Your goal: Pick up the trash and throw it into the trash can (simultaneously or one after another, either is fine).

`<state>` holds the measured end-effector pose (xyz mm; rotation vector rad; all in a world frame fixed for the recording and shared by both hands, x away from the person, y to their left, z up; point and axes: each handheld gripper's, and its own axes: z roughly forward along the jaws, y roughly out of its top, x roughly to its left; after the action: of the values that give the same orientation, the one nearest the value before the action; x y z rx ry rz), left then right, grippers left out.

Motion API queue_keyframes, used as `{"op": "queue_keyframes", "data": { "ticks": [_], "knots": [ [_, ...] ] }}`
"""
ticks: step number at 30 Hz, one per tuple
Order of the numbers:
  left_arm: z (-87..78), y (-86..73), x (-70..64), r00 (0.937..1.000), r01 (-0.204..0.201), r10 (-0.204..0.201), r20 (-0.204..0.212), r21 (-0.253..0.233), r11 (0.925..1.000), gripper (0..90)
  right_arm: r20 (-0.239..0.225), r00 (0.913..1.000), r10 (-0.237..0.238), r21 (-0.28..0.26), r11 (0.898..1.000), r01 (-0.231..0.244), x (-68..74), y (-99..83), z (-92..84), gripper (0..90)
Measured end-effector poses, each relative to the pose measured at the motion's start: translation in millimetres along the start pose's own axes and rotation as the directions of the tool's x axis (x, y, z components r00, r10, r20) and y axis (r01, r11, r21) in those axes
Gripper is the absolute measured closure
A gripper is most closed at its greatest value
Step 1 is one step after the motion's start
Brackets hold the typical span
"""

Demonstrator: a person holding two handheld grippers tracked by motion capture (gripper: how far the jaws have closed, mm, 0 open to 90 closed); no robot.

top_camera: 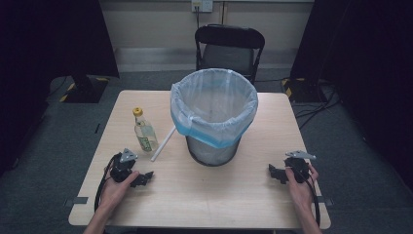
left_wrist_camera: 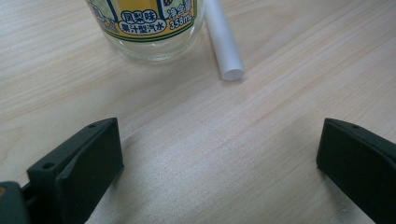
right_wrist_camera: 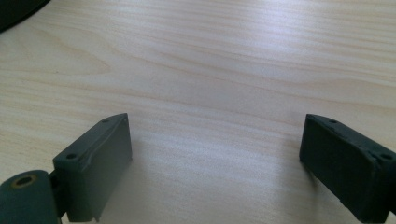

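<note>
Pale wood tabletop carries a lined bin; the glass bottle stands just left of it, a white tube between them. Nearer than the bin, the left tool and right tool rest with jaws spread wide, gripping nothing.

A lined bin stands mid-table; a black chair stands beyond the far edge.

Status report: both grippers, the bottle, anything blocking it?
Left gripper and right gripper open, empty. Bottle upright, untouched. White tube lies beside it; bin stands apart.
</note>
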<state>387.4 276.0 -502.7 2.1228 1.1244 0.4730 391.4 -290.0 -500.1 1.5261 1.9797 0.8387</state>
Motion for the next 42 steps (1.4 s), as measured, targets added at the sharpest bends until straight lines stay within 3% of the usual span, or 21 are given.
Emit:
{"op": "queue_keyframes", "data": {
  "ticks": [11,17,19,21,26,29,30,34,37,42],
  "knots": [
    [-0.8,3.0,1.4,1.0000,-0.001,0.001,-0.003,0.022,0.9998,2.4,-0.008,0.9999,-0.010,0.000,1.000,0.010,-0.7,-0.4,-0.5,8.3],
    [-3.2,3.0,2.4,0.9996,0.025,-0.025,-0.017,-0.003,0.9997,10.9,-0.008,0.9999,-0.008,0.001,1.000,0.008,-0.4,-0.6,-0.7,8.3],
    [-5.2,3.5,3.4,0.9997,0.014,-0.014,-0.019,-0.007,0.9999,19.3,-0.007,0.9999,-0.008,0.000,1.000,0.008,-0.5,-0.6,-0.7,8.3],
    [-5.9,3.6,3.0,0.9994,0.032,-0.033,-0.012,-0.024,0.9992,15.0,-0.007,0.9999,-0.008,0.000,1.000,0.008,-0.5,-0.6,-0.7,8.3],
    [-10.0,5.8,4.3,0.9986,0.051,-0.052,-0.004,-0.060,0.9969,16.8,-0.007,0.9999,-0.009,0.000,1.000,0.009,-0.5,-0.6,-0.7,8.3],
    [-18.0,7.1,7.5,0.9971,0.074,-0.075,-0.005,-0.122,0.9898,17.5,-0.007,0.9999,-0.009,0.000,1.000,0.009,-0.5,-0.6,-0.7,8.3],
    [-25.5,7.7,10.6,0.9957,0.080,-0.087,-0.032,-0.186,0.9793,17.8,-0.008,0.9999,-0.009,0.000,1.000,0.009,-0.5,-0.6,-0.7,8.3],
    [-31.8,10.7,19.1,0.9938,0.109,-0.111,0.002,-0.213,0.9710,16.2,-0.008,0.9999,-0.008,0.000,1.000,0.008,-0.5,-0.6,-0.7,8.3],
    [-32.4,15.4,19.6,0.9947,0.103,-0.102,0.018,-0.217,0.9708,16.2,-0.008,0.9999,-0.009,0.000,1.000,0.009,-0.6,-0.5,-0.6,8.3],
    [-29.0,29.2,15.1,0.9988,0.047,-0.042,0.024,-0.213,0.9760,16.2,-0.008,0.9999,-0.009,0.000,1.000,0.009,-0.6,-0.5,-0.6,8.3]
  ]
}}
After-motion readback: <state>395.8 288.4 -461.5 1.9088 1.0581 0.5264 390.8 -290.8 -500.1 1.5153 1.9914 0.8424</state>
